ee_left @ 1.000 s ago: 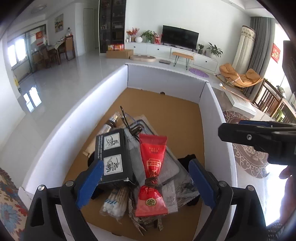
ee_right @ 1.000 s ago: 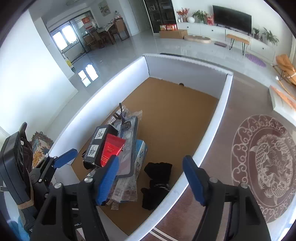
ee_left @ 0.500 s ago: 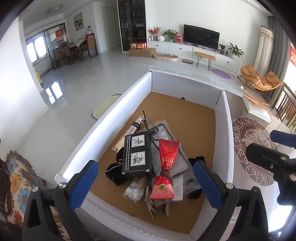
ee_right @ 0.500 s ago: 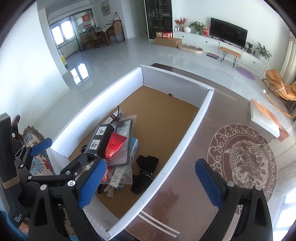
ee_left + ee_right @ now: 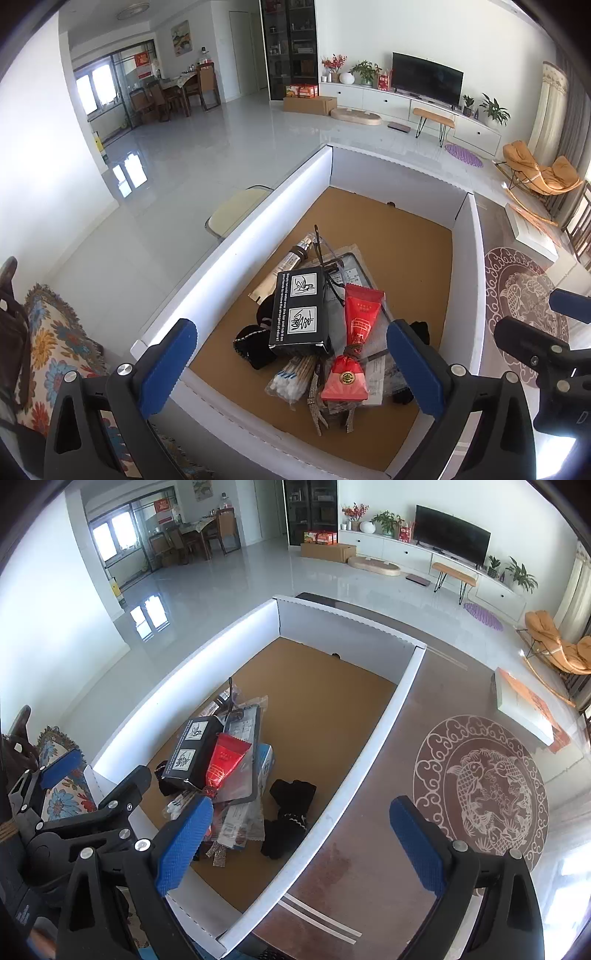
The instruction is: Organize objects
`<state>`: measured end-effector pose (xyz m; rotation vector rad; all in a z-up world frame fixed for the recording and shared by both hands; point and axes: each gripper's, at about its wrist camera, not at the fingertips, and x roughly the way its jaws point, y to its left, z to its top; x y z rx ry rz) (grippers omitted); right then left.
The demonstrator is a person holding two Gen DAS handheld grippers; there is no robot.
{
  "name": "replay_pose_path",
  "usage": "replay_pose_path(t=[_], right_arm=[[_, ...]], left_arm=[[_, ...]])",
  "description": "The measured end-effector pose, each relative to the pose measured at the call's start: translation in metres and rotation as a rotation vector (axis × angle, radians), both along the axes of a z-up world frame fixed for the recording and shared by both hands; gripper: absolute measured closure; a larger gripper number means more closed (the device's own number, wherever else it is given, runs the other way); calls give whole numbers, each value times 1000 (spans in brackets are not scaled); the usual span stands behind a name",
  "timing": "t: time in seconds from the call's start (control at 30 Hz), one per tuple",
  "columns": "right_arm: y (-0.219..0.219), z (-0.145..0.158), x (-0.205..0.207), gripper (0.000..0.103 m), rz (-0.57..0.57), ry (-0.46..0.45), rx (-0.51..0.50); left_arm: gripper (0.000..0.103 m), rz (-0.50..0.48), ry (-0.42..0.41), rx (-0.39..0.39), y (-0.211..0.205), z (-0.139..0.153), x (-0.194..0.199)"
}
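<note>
A white-walled box with a brown cardboard floor holds a pile at its near end. In the pile lie a black carton with white labels, a red tube, a red pouch, a bag of cotton swabs and black cloth. My left gripper hangs open above the pile, touching nothing. To the right, my right gripper is open and empty over the box's right wall. The carton and the tube also show in the right wrist view.
The box stands on a brown table with a round fish pattern. A flat white package lies at the table's far right. A floral-cushioned chair stands at the left, with glossy floor beyond.
Both grippers have lifted up and back from the pile, so more of the box shows. Their jaws have spread wider. The pile has not moved.
</note>
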<state>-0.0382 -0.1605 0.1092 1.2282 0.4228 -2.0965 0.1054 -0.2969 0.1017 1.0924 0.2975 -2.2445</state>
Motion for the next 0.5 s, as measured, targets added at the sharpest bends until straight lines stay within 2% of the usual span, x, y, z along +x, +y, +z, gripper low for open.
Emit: replay_pose_path(t=[0.13, 0.33, 0.5], right_arm=[[-2, 0, 3, 6, 11, 4, 3], [1, 3, 2, 6, 2, 12, -12], [4, 5, 0, 6, -7, 2, -28]], left_arm=[[0, -3, 6, -18, 3, 4, -1], [0, -20, 6, 3, 3, 4, -3], [0, 2, 37, -33, 5, 7, 2]])
